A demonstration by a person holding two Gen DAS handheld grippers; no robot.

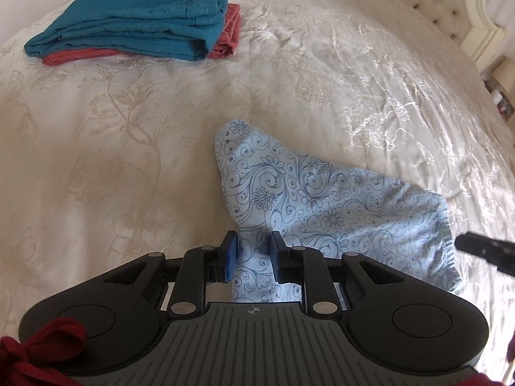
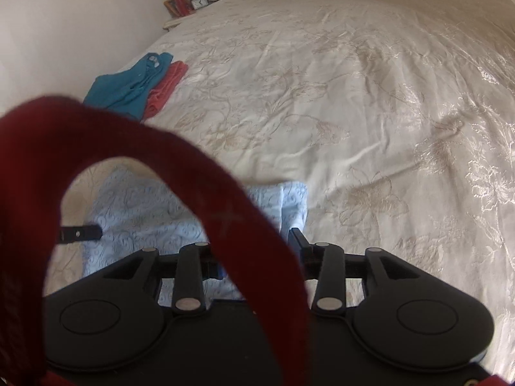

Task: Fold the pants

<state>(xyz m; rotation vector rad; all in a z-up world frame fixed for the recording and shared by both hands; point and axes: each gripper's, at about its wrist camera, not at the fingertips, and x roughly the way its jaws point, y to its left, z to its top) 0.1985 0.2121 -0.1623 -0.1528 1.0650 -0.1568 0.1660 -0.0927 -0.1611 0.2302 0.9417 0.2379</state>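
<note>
Light blue pants (image 1: 322,206) with a dark swirl print lie partly folded on the cream bedspread (image 1: 112,167). My left gripper (image 1: 254,252) is shut on a bunched, narrow end of them, and the cloth fills the gap between its blue pads. In the right wrist view the pants (image 2: 145,212) lie flat below my right gripper (image 2: 257,251). Its fingers stand wide apart over the pants' right edge, so it is open, though a dark red strap (image 2: 225,209) hides much of the gap. One right-gripper finger (image 1: 482,247) shows beside the gathered waistband.
Folded teal pants (image 1: 135,22) lie stacked on a folded coral garment (image 1: 228,32) at the far left of the bed. A tufted headboard (image 1: 418,0) is at the back right. A nightstand with a clock (image 2: 199,1) stands by the wall.
</note>
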